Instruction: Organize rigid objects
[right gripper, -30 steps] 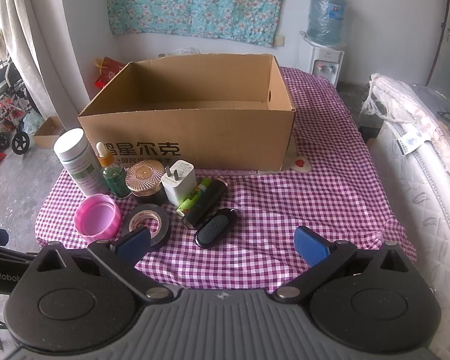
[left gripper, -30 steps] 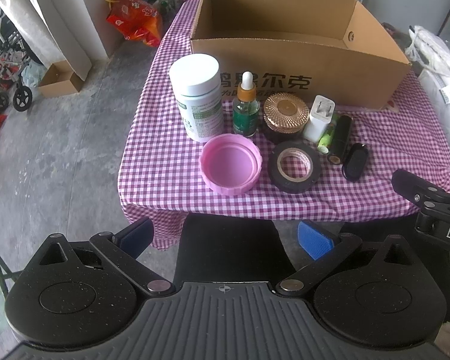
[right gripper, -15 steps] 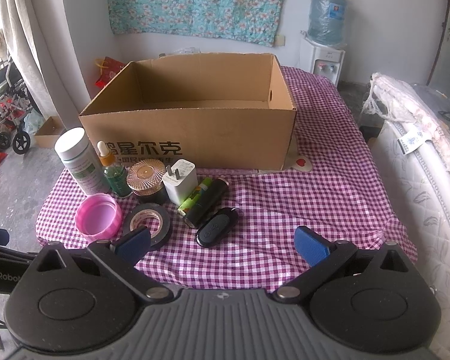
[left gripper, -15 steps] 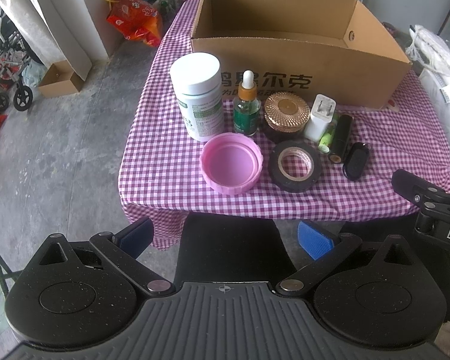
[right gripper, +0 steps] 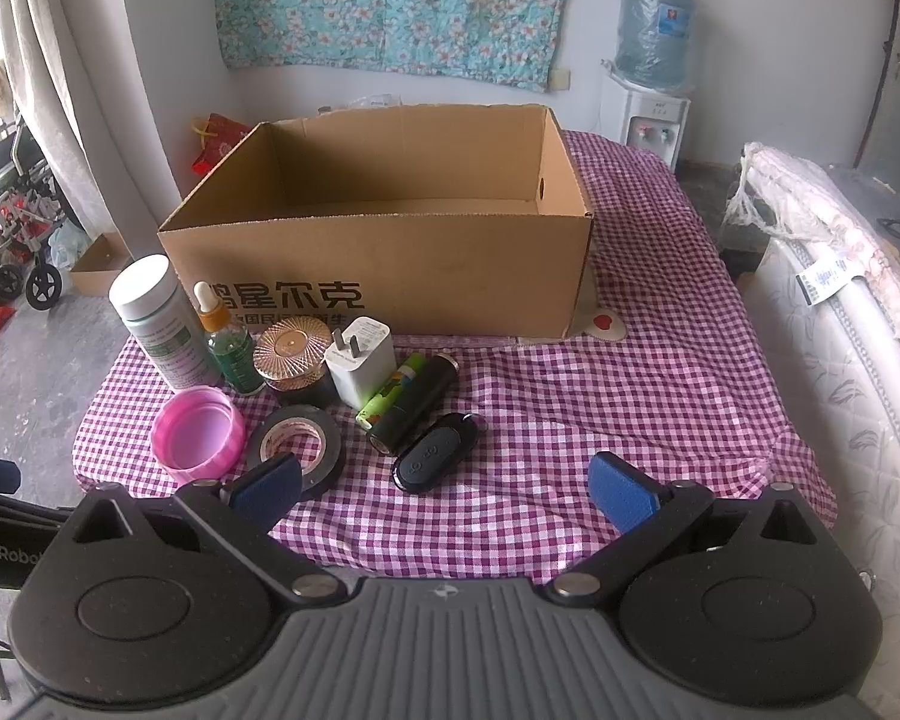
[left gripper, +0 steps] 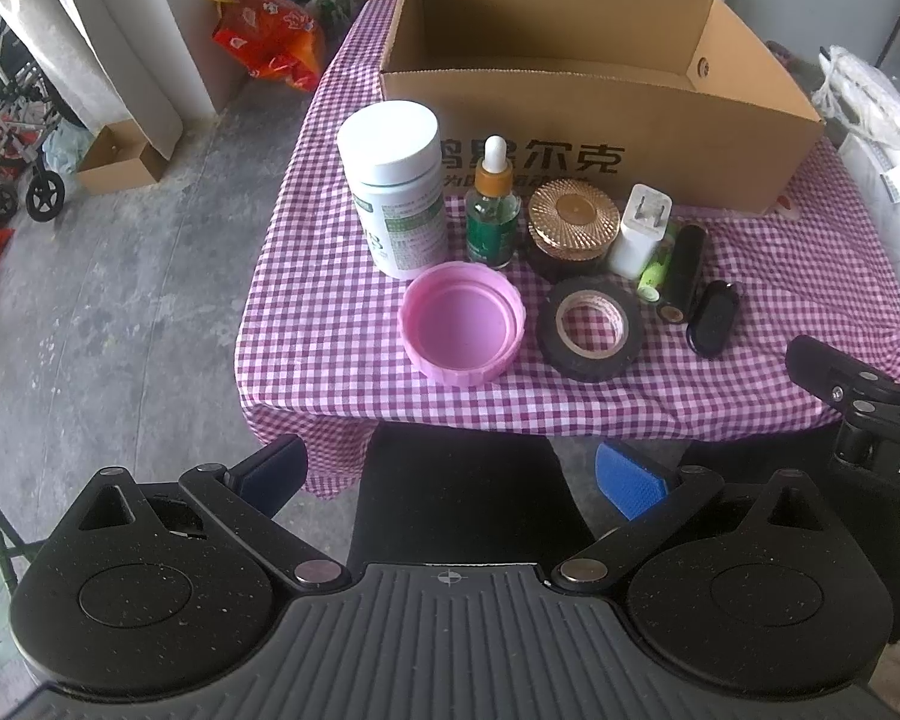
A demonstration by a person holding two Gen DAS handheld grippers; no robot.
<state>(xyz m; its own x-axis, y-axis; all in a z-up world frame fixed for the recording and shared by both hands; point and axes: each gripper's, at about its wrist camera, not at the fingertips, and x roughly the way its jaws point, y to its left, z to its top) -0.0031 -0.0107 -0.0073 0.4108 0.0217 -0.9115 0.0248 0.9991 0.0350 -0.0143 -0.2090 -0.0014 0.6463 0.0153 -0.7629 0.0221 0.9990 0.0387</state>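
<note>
Hovering off the table's [right gripper: 660, 420] near edge, both tongs released: I centre the left gripper [left gripper: 450, 474] over the lid [left gripper: 462, 324] first.

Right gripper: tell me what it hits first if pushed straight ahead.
Probably the black key fob: it lies on the checked cloth nearest the line between the open right gripper fingers. Depth is unclear; held higher, it would meet the cardboard box.

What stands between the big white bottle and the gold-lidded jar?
In both views, only a small green glass dropper bottle stands between the big white plastic bottle and the gold-lidded dark jar.
</note>
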